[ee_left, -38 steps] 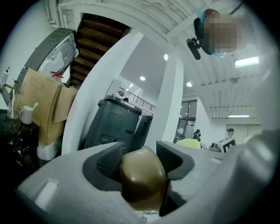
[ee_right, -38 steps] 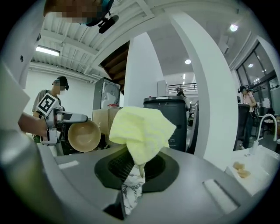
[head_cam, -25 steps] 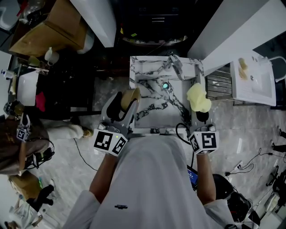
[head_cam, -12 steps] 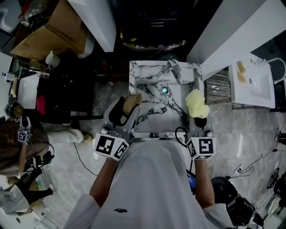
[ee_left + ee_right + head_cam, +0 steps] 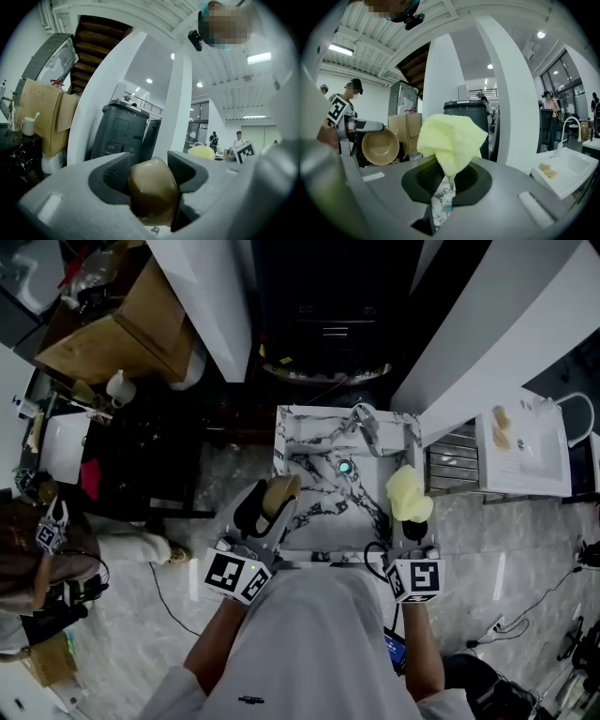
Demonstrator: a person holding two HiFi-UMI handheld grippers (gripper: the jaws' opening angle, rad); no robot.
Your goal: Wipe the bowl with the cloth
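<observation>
Smooth, round tan bowl (image 5: pixel 152 190) clamped at rim in left gripper (image 5: pixel 151 172), above left edge of black-veined marble sink (image 5: pixel 328 521). Soft, crumpled yellow cloth (image 5: pixel 450 138) pinched in right gripper (image 5: pixel 447 180), above right edge. Well apart. Both grips unchanged from earlier frame.

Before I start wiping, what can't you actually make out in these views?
- Bowl: the left gripper view shows only a section of its rim pinched between the jaws; the gripper body hides the rest.
- Bowl's inside: it faces the right gripper view, but is too small there to judge dirt or wetness.
- Cloth: its lower end vanishes into the jaws of the right gripper.
- Sink: in the head view, the person's torso covers its near edge.
</observation>
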